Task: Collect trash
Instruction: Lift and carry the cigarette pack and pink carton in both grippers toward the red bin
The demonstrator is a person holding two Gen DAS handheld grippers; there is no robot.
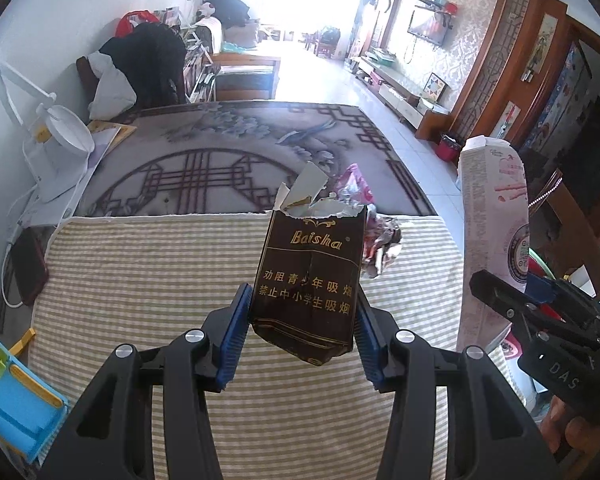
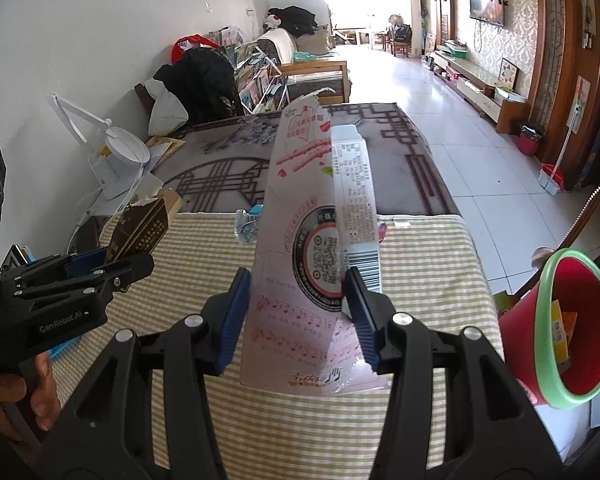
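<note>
My left gripper (image 1: 300,330) is shut on a torn dark brown cigarette pack (image 1: 308,276) marked Baisha, held upright above the striped cloth (image 1: 140,280). My right gripper (image 2: 296,312) is shut on a flattened pink carton (image 2: 300,240) printed with music notes and a round code label. In the left wrist view the pink carton (image 1: 492,220) and right gripper (image 1: 540,292) are at the right. The right wrist view has the cigarette pack (image 2: 140,232) and left gripper (image 2: 96,268) at the left. A crumpled pink wrapper (image 1: 374,240) lies behind the pack. A blue-white wrapper (image 2: 248,226) lies behind the carton.
A red bin with a green rim (image 2: 576,332) stands off the table's right edge, with scraps inside. A white desk lamp (image 1: 64,136) and a dark phone (image 1: 30,268) sit along the left side. A patterned mat (image 1: 228,156) covers the far half. A blue holder (image 1: 16,404) is near left.
</note>
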